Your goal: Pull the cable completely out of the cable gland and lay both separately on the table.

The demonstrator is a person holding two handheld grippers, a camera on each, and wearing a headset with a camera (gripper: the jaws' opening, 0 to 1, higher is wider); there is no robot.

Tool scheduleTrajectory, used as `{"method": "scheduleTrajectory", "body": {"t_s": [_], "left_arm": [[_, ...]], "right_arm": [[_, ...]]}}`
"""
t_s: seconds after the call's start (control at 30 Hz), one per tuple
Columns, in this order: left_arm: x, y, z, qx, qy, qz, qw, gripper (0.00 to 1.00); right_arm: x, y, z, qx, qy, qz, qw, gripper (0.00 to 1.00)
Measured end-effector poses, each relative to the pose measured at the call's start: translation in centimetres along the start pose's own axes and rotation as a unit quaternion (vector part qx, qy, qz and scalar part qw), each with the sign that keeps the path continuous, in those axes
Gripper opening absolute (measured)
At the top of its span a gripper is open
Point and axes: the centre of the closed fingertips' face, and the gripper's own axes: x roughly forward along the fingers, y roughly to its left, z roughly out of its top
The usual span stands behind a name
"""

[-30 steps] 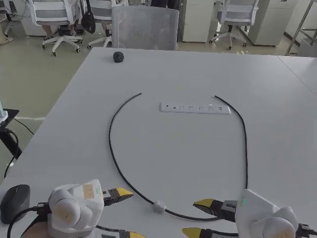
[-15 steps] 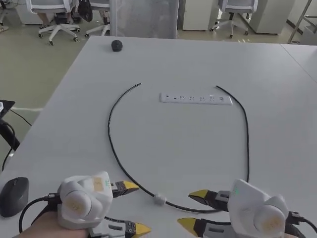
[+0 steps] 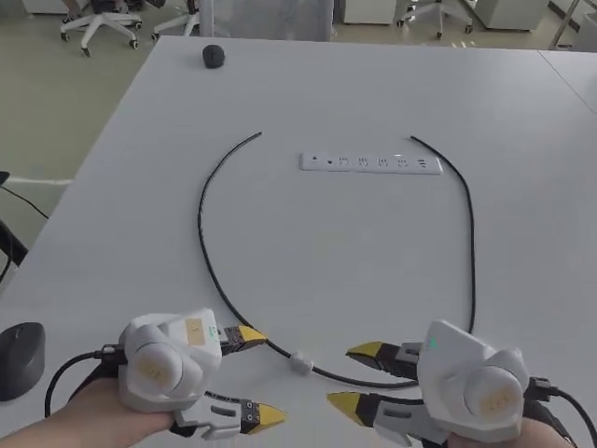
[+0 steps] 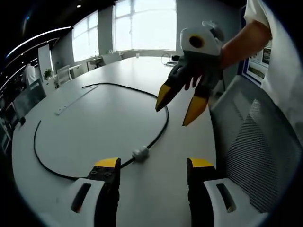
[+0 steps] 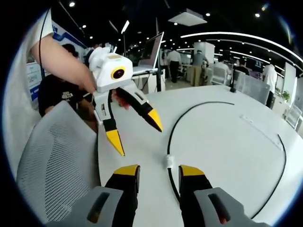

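Head view. The left gripper (image 3: 259,373) is held low over the near edge of the white table (image 3: 326,261), jaws spread apart and empty. The right gripper (image 3: 349,376) faces it, jaws likewise spread and empty. The cable gland (image 3: 300,362), a small white fitting, lies on the table between the two sets of jaw tips, touching neither. The black cable (image 3: 199,233) passes through the gland. It runs under the upper jaw of each gripper, then loops away from both, and its two ends stop near a white power strip (image 3: 370,163) far beyond the grippers. A dark mouse (image 3: 20,359) lies outboard of the left gripper.

Left gripper view. The left gripper (image 4: 154,163) has its jaws wide apart with nothing between them. The cable gland (image 4: 140,153) sits just ahead of the tips, nearer the left-hand jaw. The cable (image 4: 158,137) leaves the gland on both sides. The right gripper (image 4: 175,113) hangs ahead and above, jaws parted.

Right gripper view. The right gripper (image 5: 158,169) has its jaws apart and empty. The cable gland (image 5: 169,161) lies just ahead of the gap, on the cable (image 5: 189,111). The left gripper (image 5: 138,138) is ahead to the left, jaws parted.
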Motion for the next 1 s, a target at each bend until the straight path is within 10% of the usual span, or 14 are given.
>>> {"method": "scheduleTrajectory", "body": {"t_s": [1.0], "left_arm": [[3.3,1.0,-1.3,0.054,0.041,-0.031,0.9972,0.50]], "right_arm": [[3.7,-1.3,-0.7,-0.015,0.020,0.016,0.9996,0.23]]}}
